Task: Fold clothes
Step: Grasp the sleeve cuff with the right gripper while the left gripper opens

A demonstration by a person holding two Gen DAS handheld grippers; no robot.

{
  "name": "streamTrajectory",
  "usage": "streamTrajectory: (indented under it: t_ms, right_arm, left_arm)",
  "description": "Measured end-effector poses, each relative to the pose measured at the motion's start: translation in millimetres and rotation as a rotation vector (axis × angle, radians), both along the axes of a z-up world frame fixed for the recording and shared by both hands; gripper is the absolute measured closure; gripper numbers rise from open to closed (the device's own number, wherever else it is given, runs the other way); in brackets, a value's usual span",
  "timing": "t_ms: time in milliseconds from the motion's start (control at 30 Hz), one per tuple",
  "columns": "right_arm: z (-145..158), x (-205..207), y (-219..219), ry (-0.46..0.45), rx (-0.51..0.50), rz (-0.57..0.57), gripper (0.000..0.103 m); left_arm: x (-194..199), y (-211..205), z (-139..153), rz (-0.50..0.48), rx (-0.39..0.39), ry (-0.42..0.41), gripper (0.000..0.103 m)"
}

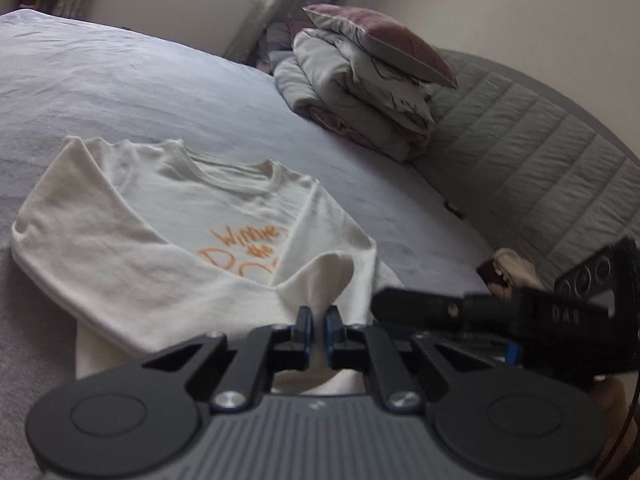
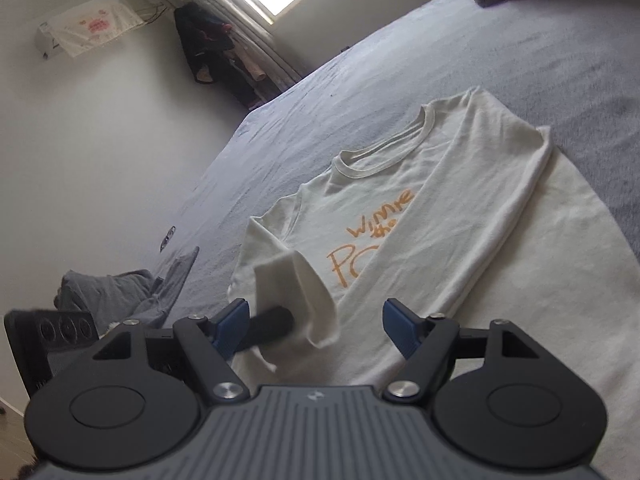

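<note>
One garment: cream T-shirt [image 1: 168, 216] on bed [image 1: 120, 80], soft, light, limp.
Left gripper [image 1: 319, 332]: jaws clenched on its sleeve cuff.
Right gripper [image 2: 316, 326]: jaws released, empty.
Hold: hems, seams.

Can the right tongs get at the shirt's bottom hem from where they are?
Probably yes. The right tongs are open, with the white shirt right ahead and nothing covering its near edge. The left tongs, shut on a raised fold of cloth, cross the right tongs' left side, so go in to the right.
</note>
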State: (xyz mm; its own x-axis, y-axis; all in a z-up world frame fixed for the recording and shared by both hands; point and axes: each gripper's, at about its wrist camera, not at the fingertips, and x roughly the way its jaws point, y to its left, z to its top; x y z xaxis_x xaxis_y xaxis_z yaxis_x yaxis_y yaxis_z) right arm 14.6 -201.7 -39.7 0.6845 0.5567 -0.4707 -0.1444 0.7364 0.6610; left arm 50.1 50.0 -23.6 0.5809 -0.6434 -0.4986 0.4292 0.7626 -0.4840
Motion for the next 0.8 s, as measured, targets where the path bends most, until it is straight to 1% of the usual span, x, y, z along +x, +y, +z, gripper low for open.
streamTrajectory:
  t_ms: [133,300,333,367,433,567,700,800]
  right_arm:
    - [-5,1,1,0.020,0.033,-0.005,0.026]
    - [-13,3,5,0.043,0.055,-0.005,0.026]
    - [-15,3,6,0.046,0.055,-0.010,0.026]
    - [-16,4,6,0.049,0.054,-0.014,0.026]
    - [-18,4,6,0.052,0.051,-0.022,0.026]
    - [-19,4,6,0.045,0.039,-0.031,0.027]
    - [-19,4,5,0.039,0.026,-0.039,0.028]
    - [-18,4,7,0.036,0.002,-0.033,0.029]
  left_arm:
    - [-3,-10,-5,-0.034,0.009,0.016,0.096]
    - [-5,-11,-3,-0.058,0.018,0.024,0.094]
    - [-4,-10,-2,-0.060,0.020,0.029,0.090]
    - [-3,-9,-1,-0.060,0.023,0.036,0.084]
    - [-3,-4,2,-0.055,0.021,0.034,0.077]
    - [-5,9,9,-0.040,0.031,0.015,0.067]
    - [-6,22,13,-0.010,0.044,-0.013,0.064]
    - [-3,32,14,0.036,0.056,-0.020,0.062]
